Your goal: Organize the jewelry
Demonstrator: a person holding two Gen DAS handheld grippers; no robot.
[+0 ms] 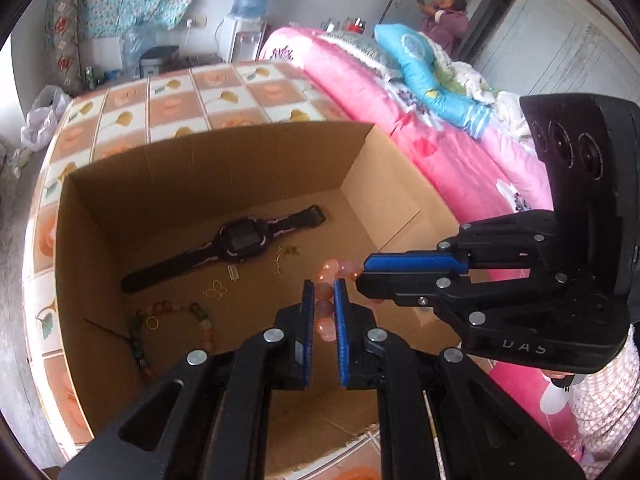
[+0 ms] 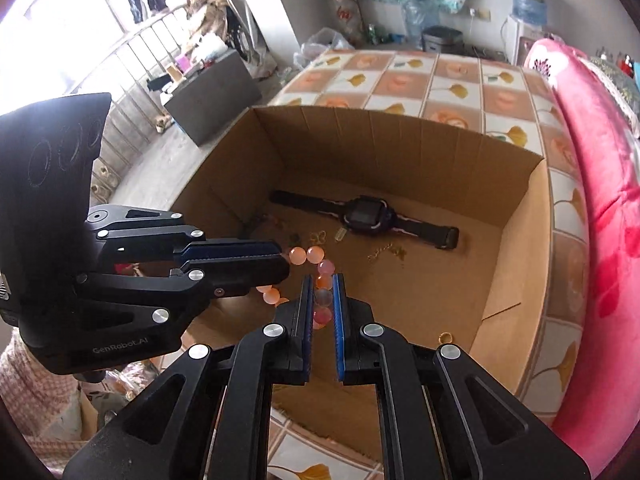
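left hand-held gripper: blue pads closed down on the pink bead bracelet, beads pinched between them, held over the box
right hand-held gripper: also nearly closed, beads of the same bracelet gripped between its pads; comes in from the side in the left view
pink bead bracelet: strung between both grippers, in the air above the box floor, loop curves from one to the other
cardboard box: open top, sits on the surface with the tile-pattern cover
black watch: flat on box floor, strap stretched out, toward the far wall
multicolor bead bracelet: on box floor, near side, well apart from the watch
small gold pieces: butterfly shape and thin chain bits on the floor between watch and bracelets; too small to tell more
gold ring: lying on the right box flap, outside the box floor
pink quilt: bed bedding just beside the surface
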